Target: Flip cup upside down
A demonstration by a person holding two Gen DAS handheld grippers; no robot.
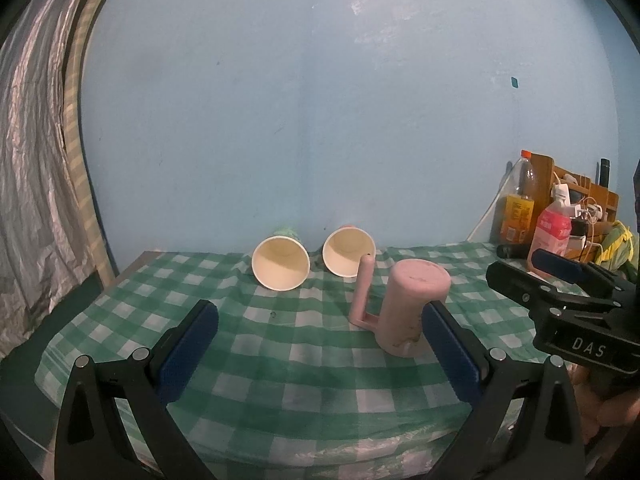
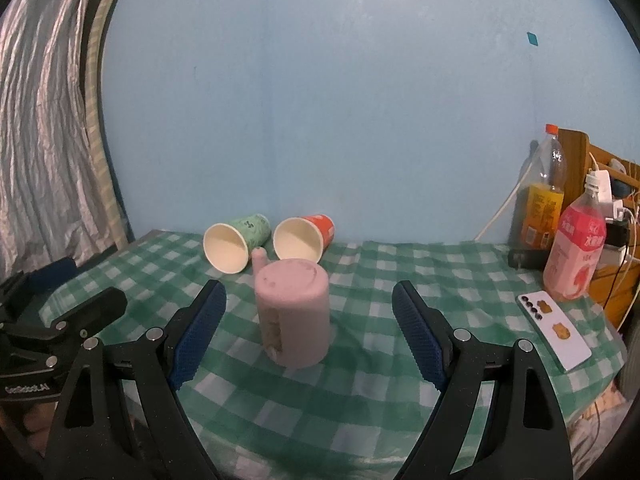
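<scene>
A pink plastic mug [image 1: 408, 312] stands upside down on the green checked tablecloth [image 1: 280, 360], base up, its handle [image 1: 362, 292] to the left. It also shows in the right wrist view [image 2: 294, 312]. My left gripper [image 1: 320, 344] is open, its right finger beside the mug. My right gripper [image 2: 308, 328] is open, its jaws either side of the mug and apart from it. Each gripper shows in the other's view: the right gripper [image 1: 556, 280] and the left gripper [image 2: 72, 292].
A green paper cup [image 2: 236, 244] and a red paper cup [image 2: 304, 236] lie on their sides at the back near the blue wall. Bottles [image 2: 576, 252], a wooden rack [image 1: 572, 192] with chargers and a phone [image 2: 554, 330] crowd the right. A curtain [image 1: 32, 160] hangs on the left.
</scene>
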